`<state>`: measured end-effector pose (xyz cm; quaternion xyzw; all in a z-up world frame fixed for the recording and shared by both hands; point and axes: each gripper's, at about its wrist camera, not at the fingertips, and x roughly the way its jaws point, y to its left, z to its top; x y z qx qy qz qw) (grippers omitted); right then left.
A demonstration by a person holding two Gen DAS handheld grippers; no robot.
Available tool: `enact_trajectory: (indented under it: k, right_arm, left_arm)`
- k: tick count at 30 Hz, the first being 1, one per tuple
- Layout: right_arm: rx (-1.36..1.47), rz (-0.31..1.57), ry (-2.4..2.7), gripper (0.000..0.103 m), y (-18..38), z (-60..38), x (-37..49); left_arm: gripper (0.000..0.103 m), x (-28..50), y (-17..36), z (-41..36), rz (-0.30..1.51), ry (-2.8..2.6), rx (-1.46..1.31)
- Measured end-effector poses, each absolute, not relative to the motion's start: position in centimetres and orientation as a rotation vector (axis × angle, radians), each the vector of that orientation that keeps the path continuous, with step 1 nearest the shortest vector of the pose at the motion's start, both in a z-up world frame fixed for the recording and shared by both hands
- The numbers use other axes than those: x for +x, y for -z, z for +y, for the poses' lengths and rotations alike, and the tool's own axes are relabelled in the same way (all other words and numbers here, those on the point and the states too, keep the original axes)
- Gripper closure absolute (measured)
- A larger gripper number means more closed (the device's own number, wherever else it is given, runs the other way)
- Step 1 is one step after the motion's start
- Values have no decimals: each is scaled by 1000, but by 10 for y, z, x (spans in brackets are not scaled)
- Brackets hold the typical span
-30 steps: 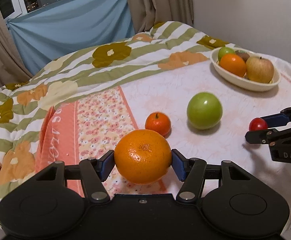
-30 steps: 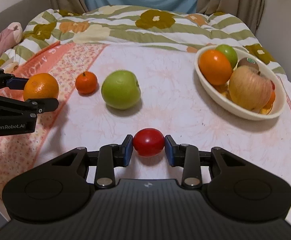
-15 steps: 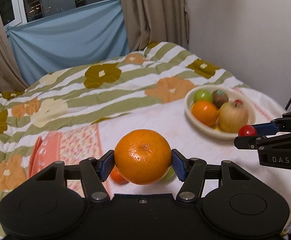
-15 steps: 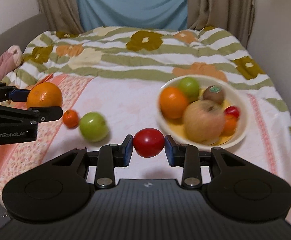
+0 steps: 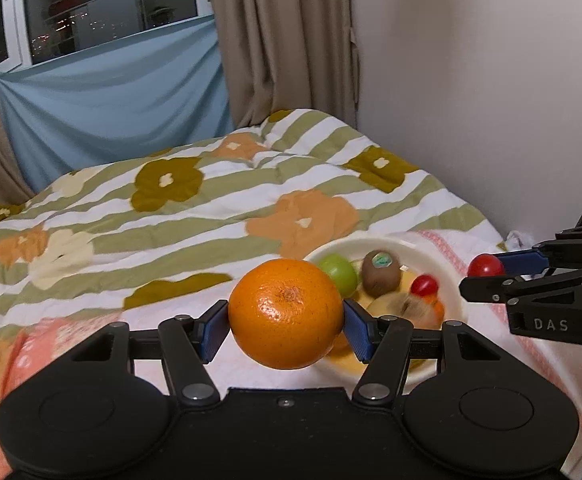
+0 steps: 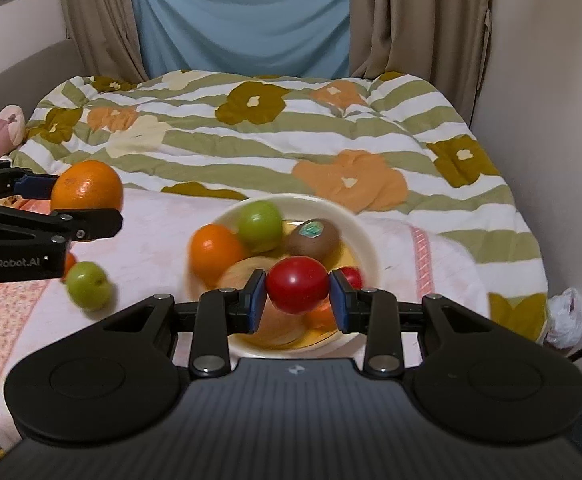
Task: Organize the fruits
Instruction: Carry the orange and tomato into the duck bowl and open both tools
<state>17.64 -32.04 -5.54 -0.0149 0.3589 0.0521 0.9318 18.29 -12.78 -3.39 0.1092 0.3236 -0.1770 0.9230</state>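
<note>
Our left gripper (image 5: 286, 325) pinching the orange (image 5: 286, 314), our right gripper (image 6: 297, 300) pinching the tomato (image 6: 297, 285), both above the bowl (image 6: 365, 240) of fruit.

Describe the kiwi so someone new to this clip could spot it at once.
Find the cream bowl on the bed. At its far side, right of the green apple, sits the kiwi. It is the only brown, fuzzy fruit, with a round sticker on top.

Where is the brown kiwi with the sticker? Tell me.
In the right wrist view, the brown kiwi lies in the cream bowl, right of the green apple.
</note>
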Motion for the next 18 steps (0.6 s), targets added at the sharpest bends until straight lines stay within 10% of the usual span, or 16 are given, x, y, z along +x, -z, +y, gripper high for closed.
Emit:
enact_trajectory:
  k: [18]
  right_arm:
    - [-13,777,-148,54,91,-407,244]
  left_arm:
    - [39,254,92,-239,713,394,274]
